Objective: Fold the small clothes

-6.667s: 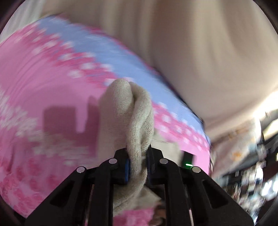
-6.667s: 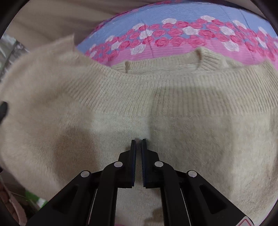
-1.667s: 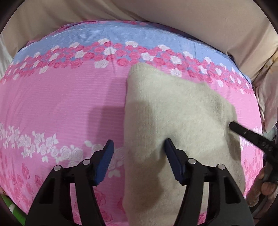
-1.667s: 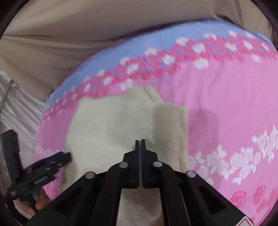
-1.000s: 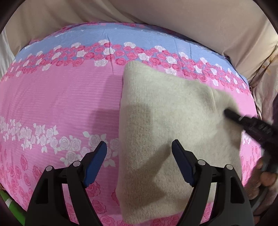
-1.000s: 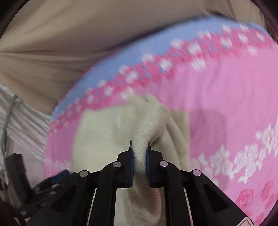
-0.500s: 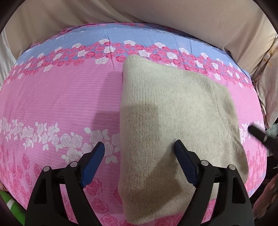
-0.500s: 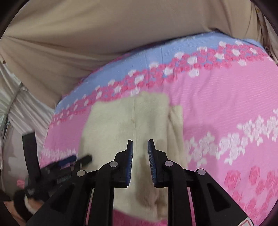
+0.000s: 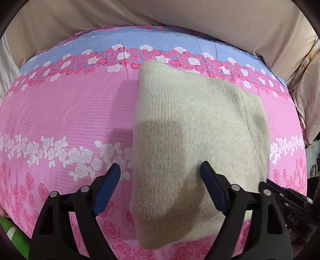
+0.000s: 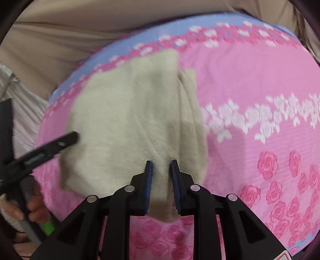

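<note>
A beige knit sweater (image 9: 192, 128) lies folded into a rectangle on the pink floral bedspread (image 9: 66, 112). My left gripper (image 9: 162, 170) is wide open and empty above the sweater's near left part. The right gripper's tip shows at the lower right of the left wrist view (image 9: 284, 196). In the right wrist view the folded sweater (image 10: 132, 120) lies ahead. My right gripper (image 10: 161, 163) is open a little and empty over its near edge. The left gripper (image 10: 50, 146) reaches in from the left by the sweater's left edge.
The bedspread (image 10: 250, 86) has a blue band with roses (image 9: 160, 43) at the far edge. Beige fabric (image 9: 180, 14) rises behind the bed. A pale cloth (image 9: 306, 86) hangs at the right. A green object (image 9: 14, 236) sits at the lower left.
My right gripper was shut on a fold of the sweater one second ago. It has let go and opened. The sweater now lies flat. My left gripper stays open.
</note>
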`<state>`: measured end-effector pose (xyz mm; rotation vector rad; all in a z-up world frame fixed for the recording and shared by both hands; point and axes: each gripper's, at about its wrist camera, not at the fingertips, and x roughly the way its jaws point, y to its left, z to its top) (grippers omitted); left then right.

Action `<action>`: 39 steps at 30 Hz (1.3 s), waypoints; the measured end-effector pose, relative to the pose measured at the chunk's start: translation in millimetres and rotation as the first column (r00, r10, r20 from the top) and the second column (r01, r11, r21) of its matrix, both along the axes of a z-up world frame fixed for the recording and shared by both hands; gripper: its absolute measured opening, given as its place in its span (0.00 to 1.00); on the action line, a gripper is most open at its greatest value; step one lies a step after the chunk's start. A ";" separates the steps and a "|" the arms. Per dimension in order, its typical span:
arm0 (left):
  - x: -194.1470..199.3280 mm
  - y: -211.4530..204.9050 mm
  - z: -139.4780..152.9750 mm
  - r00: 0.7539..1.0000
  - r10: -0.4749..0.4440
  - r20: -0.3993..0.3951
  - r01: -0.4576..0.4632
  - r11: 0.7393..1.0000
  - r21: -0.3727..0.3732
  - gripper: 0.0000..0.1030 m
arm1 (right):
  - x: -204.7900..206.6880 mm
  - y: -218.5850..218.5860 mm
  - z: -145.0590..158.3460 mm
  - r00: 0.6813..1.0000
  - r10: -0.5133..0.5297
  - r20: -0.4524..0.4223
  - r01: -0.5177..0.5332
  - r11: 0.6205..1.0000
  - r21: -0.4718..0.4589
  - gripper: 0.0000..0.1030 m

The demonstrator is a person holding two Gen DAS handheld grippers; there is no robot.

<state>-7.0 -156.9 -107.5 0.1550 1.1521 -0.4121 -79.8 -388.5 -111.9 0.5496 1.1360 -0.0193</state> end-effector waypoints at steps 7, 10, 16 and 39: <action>-8.0 2.1 3.8 1.000 -0.006 0.010 0.006 1.000 0.007 0.77 | -6.6 12.4 28.2 0.998 0.038 0.055 -0.036 0.998 -0.048 0.23; -11.9 1.8 5.1 1.000 -0.012 0.014 0.012 1.000 0.009 0.77 | -4.2 9.7 -5.1 1.000 0.025 -0.016 -0.026 0.999 -0.023 0.29; -14.1 6.5 9.8 1.000 -0.009 0.014 0.009 1.000 -0.008 0.83 | -12.6 2.3 28.2 0.998 -0.011 0.063 0.014 0.999 -0.039 0.39; 49.2 15.0 -64.4 0.912 0.106 -0.397 -0.241 0.920 -0.308 0.90 | 51.1 -28.0 -42.7 0.993 -0.113 0.024 0.099 0.945 0.311 0.68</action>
